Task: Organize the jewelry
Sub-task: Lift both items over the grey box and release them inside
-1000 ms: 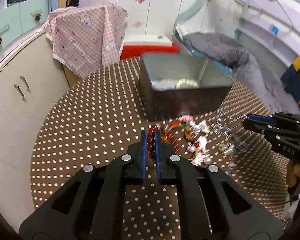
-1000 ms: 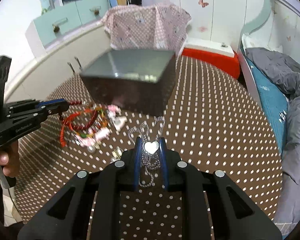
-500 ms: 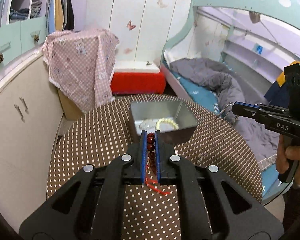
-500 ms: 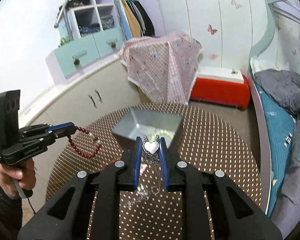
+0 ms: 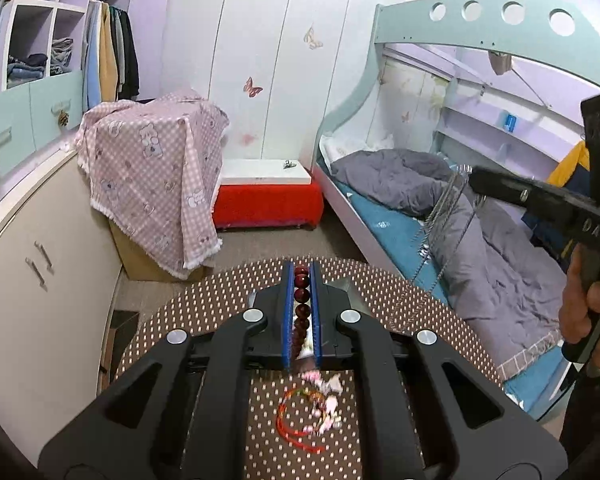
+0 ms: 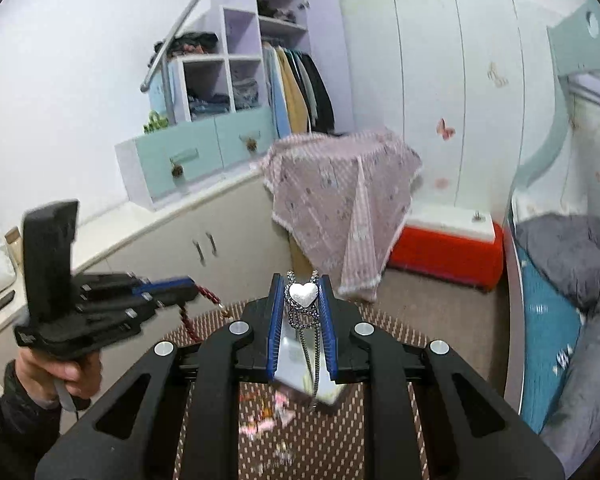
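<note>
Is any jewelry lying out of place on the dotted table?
Yes. A loose heap of red cord bracelets and pink charms lies tangled on the brown dotted tablecloth, outside the grey metal box; the pieces overlap, so single items are hard to separate.

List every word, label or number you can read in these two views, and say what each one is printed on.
"DAS": on the side of the right gripper, left wrist view.
Lettering on the left gripper, right wrist view: too blurred to read.
Mark on the teal sheet: too small to read.
Nothing else legible.
</note>
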